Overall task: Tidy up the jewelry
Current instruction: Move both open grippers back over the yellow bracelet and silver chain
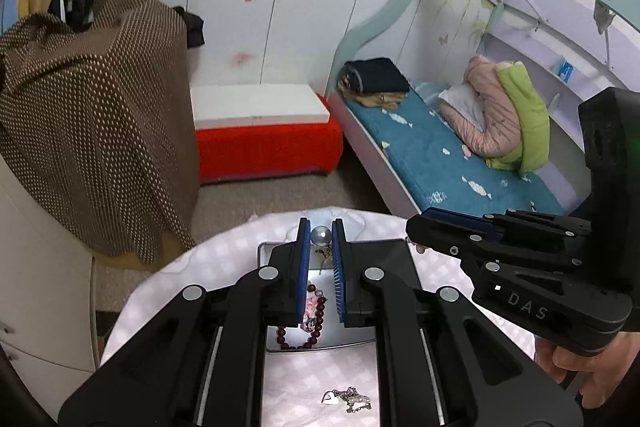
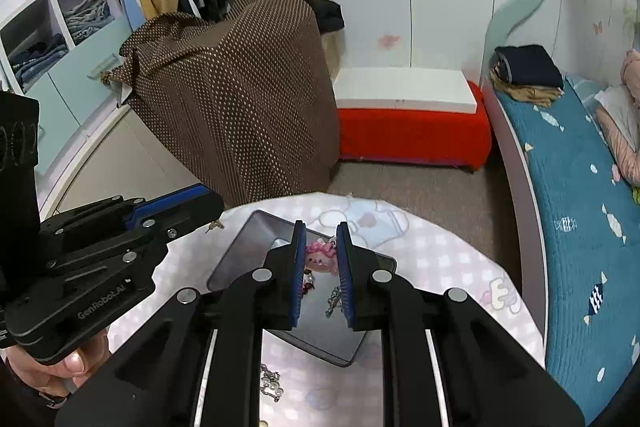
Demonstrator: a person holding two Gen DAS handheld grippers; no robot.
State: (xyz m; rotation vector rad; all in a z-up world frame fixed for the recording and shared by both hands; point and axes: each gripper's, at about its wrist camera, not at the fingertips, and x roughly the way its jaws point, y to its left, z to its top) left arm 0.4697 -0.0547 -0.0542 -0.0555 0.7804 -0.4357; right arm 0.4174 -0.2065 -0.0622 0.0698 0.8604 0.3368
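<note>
A shiny metal tray [image 1: 394, 259] lies on a round table with a pink checked cloth. My left gripper [image 1: 321, 234] is shut on a grey pearl pendant [image 1: 321, 235], whose chain hangs down over the tray. A dark red bead bracelet [image 1: 316, 323] with a pink charm lies in the tray. A silver heart necklace [image 1: 344, 398] lies on the cloth in front of the tray. My right gripper [image 2: 321, 253] is shut on a pink doll charm [image 2: 320, 255] above the tray [image 2: 256, 239]; a silver chain [image 2: 333, 301] lies below it.
A silver bead chain [image 2: 270, 383] lies on the cloth near the tray. Beyond the table stand furniture draped in brown dotted fabric [image 2: 240, 87], a red bench [image 2: 412, 131] and a bed with a blue cover [image 2: 572, 227].
</note>
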